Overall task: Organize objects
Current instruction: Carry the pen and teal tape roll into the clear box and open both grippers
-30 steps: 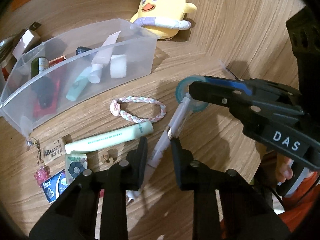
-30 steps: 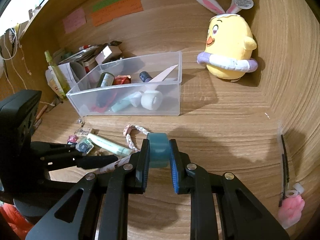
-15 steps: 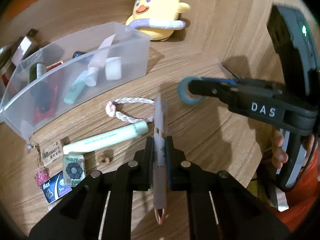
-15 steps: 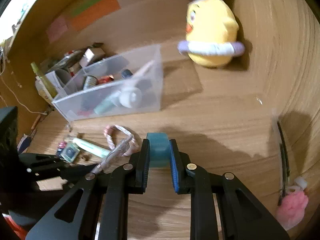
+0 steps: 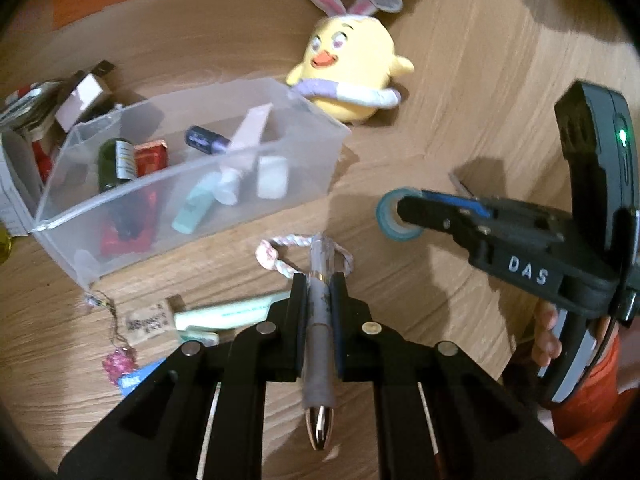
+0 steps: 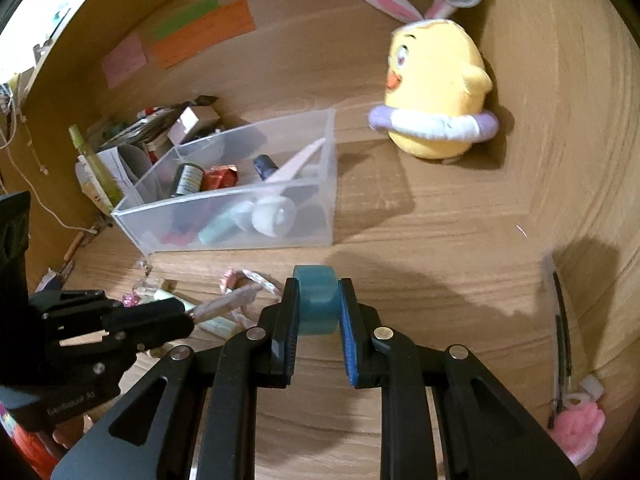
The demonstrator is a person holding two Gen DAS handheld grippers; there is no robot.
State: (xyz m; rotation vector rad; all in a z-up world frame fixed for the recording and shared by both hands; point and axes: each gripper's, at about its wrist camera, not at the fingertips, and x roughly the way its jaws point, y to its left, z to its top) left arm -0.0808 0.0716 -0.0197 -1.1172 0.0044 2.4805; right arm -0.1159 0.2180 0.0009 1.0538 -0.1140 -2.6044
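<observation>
Now the pen's up off the desk, clamped and ready to travel!

A second ago the left gripper (image 5: 319,300) straddled the pen (image 5: 319,320) with jaws apart as it lay on the desk (image 5: 400,320); they're now shut tight on its barrel, tip pointing back at the camera, cap end over the braided bracelet (image 5: 272,258). Alongside, the right gripper (image 6: 318,304) holds its jaws narrow on the blue tape roll (image 6: 313,298). I'd say both are headed for the clear bin (image 5: 280,196) just ahead.
</observation>
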